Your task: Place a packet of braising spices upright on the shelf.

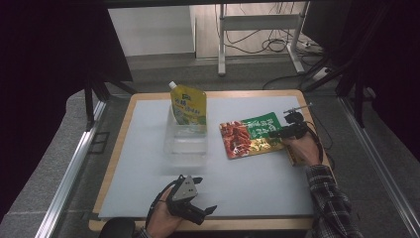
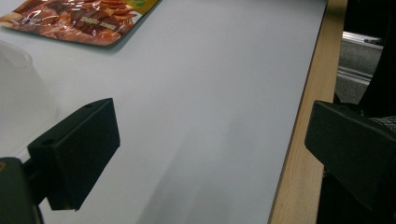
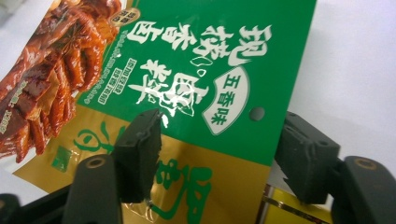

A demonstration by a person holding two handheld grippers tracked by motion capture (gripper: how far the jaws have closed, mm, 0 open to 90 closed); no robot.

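Yellow pouch [image 1: 188, 110] upright in clear tub [image 1: 185, 144]; left tongs [image 1: 207, 199] open; right tongs [image 3: 219, 156] agape astride snack packet [image 3: 187, 84].

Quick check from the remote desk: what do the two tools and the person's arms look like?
Both tools are black, each with two blocky black jaws. The left tool carries a grey three-cornered plate on top and a black cable trails from it. The right tool has a thin rod sticking up and a black cable looping by the wrist. The right arm wears a dark plaid sleeve.

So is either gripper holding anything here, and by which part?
Nothing is held. The right gripper has its jaws open astride the green top edge of the snack packet, pads not pressing yet. The left gripper is open over bare table.
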